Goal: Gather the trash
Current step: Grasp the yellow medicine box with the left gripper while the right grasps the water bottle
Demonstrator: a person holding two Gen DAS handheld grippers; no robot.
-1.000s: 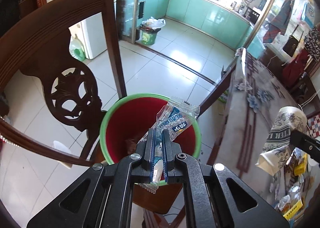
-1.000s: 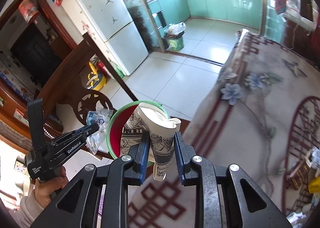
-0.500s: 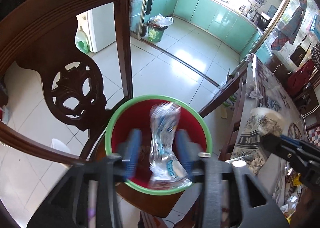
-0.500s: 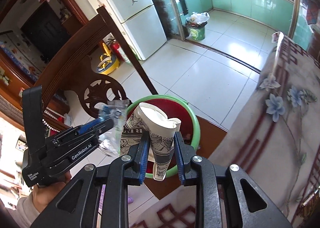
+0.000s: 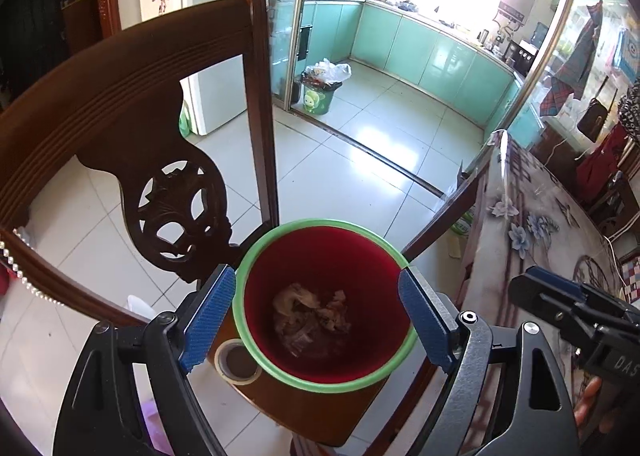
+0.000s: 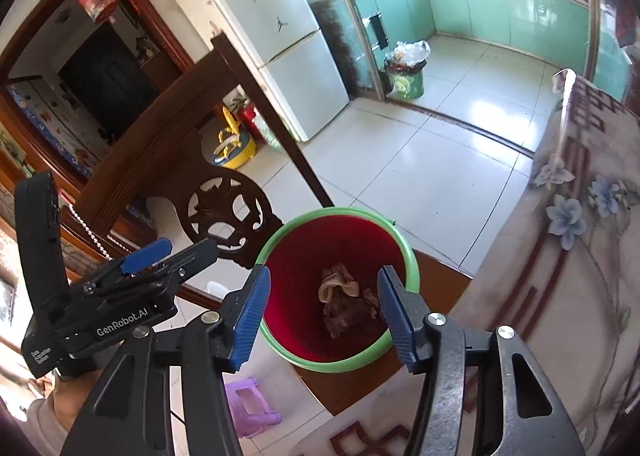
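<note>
A red bin with a green rim [image 5: 320,224] stands on a wooden chair seat; it also shows in the right wrist view [image 6: 412,256]. Crumpled trash [image 5: 310,316] lies at its bottom, also in the right wrist view [image 6: 346,298]. My left gripper [image 5: 318,320] is open and empty, its blue pads spread on either side of the bin. My right gripper [image 6: 322,310] is open and empty above the bin. The left gripper shows at the left of the right wrist view [image 6: 148,256].
A carved dark wooden chair back [image 5: 160,183] rises left of the bin. A tape roll [image 5: 236,362] lies on the seat. A table with a flowered cloth [image 6: 580,236] is to the right. A purple stool [image 6: 250,406] stands on the floor. A second bin [image 5: 318,95] stands by the kitchen door.
Both grippers opened. The plastic wrapper left my left gripper and the paper cup left my right gripper; both dropped into the red bin. Both grippers sit closer over the bin.
</note>
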